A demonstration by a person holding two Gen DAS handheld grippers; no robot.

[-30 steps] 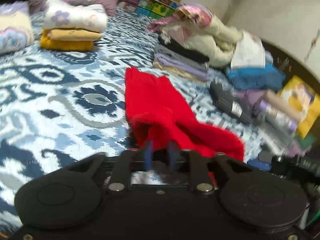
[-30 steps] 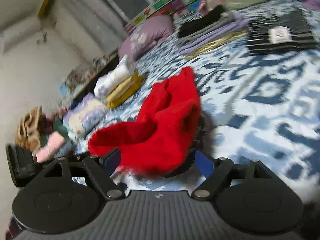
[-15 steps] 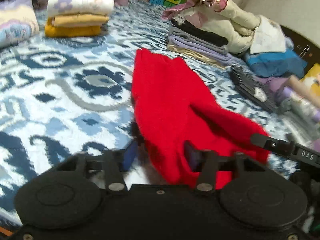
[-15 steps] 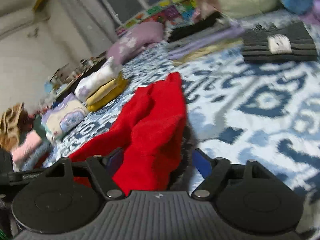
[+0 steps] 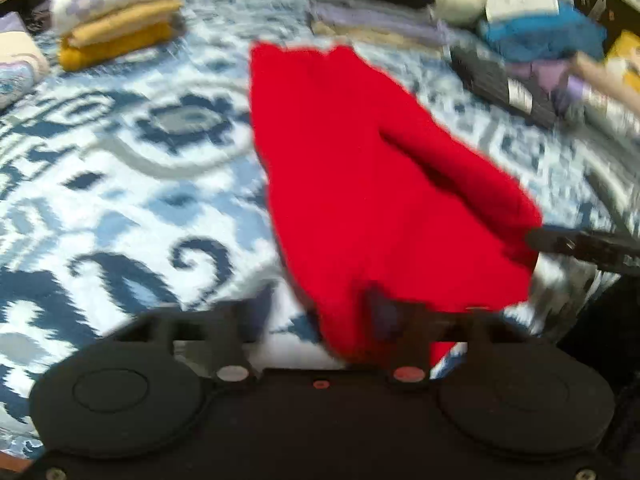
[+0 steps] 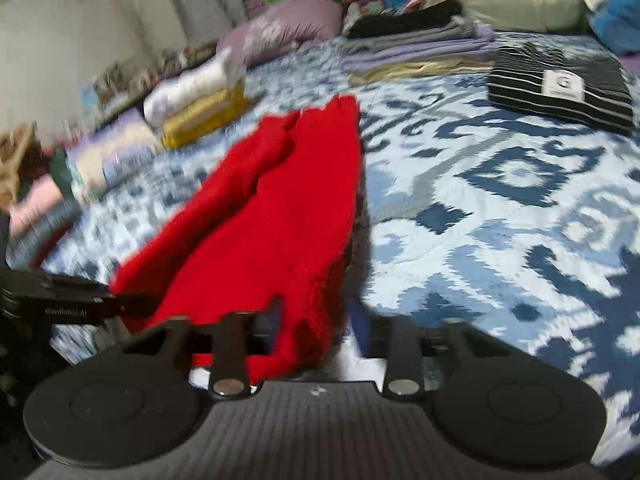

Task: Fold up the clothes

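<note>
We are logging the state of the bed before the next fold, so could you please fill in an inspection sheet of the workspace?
Surface: bedspread with a blue and white pattern, mostly bare on the right wrist view's right side.
Job's things: red garment lying lengthwise on the bedspread, near end bunched at both grippers.
Clutter: white and yellow folded stack; grey and lilac folded stack; striped folded garment; loose heap of clothes at the far edge.
Grippers: left gripper, jaws opening, red cloth between them; right gripper, jaws closing, red cloth between them.
Cables: nothing seen.
Surroundings: lilac pillow, pale wall.
</note>
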